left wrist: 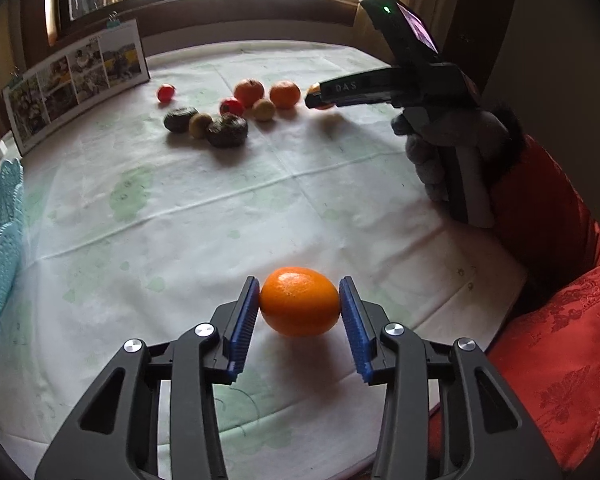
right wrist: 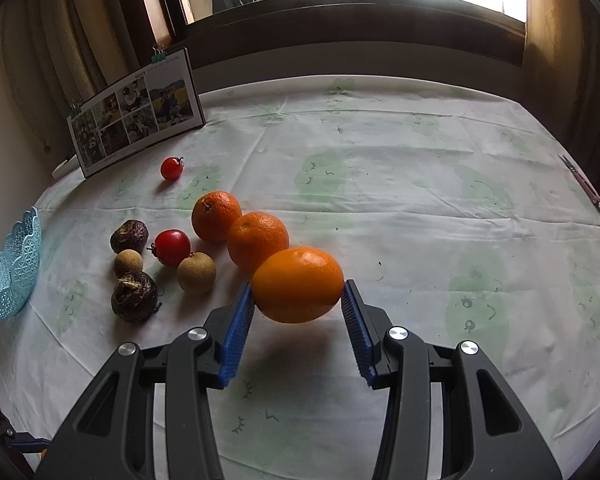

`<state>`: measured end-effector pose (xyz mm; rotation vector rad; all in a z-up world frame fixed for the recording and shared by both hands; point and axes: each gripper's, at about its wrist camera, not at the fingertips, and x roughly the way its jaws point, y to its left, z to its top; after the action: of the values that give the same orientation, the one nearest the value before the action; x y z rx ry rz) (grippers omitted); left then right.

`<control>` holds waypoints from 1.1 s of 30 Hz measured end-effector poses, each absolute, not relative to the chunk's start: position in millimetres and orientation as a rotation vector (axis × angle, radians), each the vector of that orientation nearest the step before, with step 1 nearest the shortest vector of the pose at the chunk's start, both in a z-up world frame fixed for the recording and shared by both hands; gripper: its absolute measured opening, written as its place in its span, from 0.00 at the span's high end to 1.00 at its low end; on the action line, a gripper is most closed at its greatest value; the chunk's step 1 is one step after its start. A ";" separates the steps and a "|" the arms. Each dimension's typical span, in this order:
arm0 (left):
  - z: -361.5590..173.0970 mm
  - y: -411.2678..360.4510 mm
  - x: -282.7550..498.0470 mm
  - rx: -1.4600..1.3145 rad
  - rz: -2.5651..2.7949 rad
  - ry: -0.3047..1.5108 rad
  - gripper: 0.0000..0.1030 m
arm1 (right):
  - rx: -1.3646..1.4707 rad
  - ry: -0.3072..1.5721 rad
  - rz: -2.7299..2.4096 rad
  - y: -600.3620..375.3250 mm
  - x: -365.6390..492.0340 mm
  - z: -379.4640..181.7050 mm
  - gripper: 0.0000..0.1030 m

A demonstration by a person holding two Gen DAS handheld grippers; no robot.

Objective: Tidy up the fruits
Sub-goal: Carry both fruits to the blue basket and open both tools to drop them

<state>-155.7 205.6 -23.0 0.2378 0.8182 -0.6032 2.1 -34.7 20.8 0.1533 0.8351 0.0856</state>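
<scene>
In the left wrist view my left gripper (left wrist: 299,285) is shut on an orange (left wrist: 299,304), held just above the tablecloth near the front edge. Over at the far right, my right gripper (left wrist: 314,98) reaches toward the fruit pile. The right wrist view shows my right gripper (right wrist: 297,285) shut on another orange (right wrist: 298,286), lifted slightly, right beside two oranges (right wrist: 256,240) that rest on the cloth. Two red tomatoes (right wrist: 172,246), two tan longans (right wrist: 196,273) and two dark brown fruits (right wrist: 134,297) lie to the left.
A blue lace-pattern basket (right wrist: 14,268) stands at the table's left edge. A photo board (right wrist: 140,116) leans at the back left. A thin pen-like object (right wrist: 580,180) lies far right. A gloved hand (left wrist: 432,160) and a red sleeve (left wrist: 560,320) hold the right tool.
</scene>
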 end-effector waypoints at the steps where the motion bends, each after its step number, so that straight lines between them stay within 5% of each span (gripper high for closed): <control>1: -19.6 208.5 -155.5 0.230 -0.593 0.801 0.59 | 0.156 0.829 0.089 -33.5 1.1 23.4 0.56; 15: 47.8 316.9 -121.7 0.044 -0.094 0.535 0.59 | 0.136 0.784 0.218 33.5 4.5 52.2 0.56; 28: 35.9 409.1 -92.0 -0.056 0.155 0.547 0.58 | 0.079 0.790 0.436 150.0 10.2 66.6 0.56; 29: 35.2 414.7 -92.1 -0.065 0.165 0.540 0.51 | 0.073 0.789 0.453 158.9 10.1 67.6 0.56; 30: 35.3 419.3 -92.9 -0.074 0.172 0.536 0.34 | 0.069 0.788 0.470 167.1 10.3 68.4 0.56; 33: 37.4 430.1 -95.6 -0.105 0.184 0.514 0.21 | 0.059 0.790 0.517 190.0 11.4 70.8 0.56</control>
<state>-95.6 430.1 37.4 -0.1051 0.5142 0.1844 11.4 190.0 70.8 0.0585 0.7901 0.5171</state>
